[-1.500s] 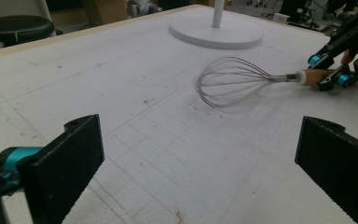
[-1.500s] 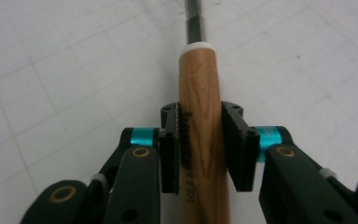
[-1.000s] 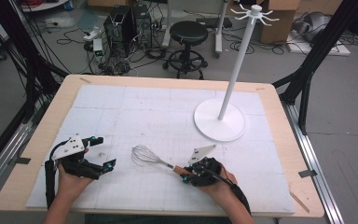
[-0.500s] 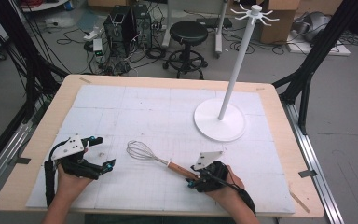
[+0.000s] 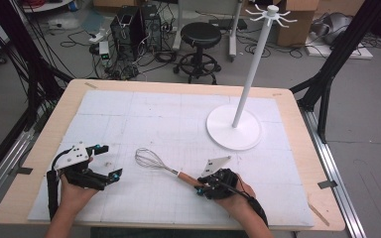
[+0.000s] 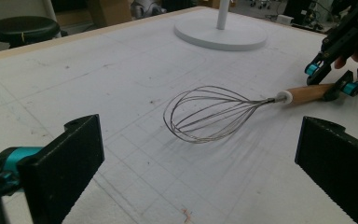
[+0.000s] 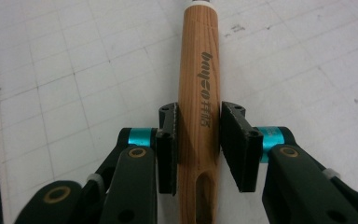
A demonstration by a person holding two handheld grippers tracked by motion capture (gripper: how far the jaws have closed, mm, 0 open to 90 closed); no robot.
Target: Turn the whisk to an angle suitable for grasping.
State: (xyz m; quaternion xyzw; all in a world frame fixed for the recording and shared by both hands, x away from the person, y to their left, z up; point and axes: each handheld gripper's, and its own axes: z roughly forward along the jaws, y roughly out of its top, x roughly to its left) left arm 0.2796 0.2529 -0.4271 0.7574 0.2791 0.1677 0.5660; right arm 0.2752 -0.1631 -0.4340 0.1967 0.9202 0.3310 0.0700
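Right gripper (image 7: pixel 198 140) jaws just closing, now gripping whisk (image 5: pixel 166 168) handle lower centre; left gripper (image 5: pixel 96 166) gaping open, idling; lift likely next.

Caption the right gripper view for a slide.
Right tool clamps the wooden handle of a wire whisk lying on the white gridded mat.

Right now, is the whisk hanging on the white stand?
No, the whisk lies flat on the table mat, apart from the white stand.

Even, soft overhead light, faint shadows, no glare; the high view is slightly grainy.
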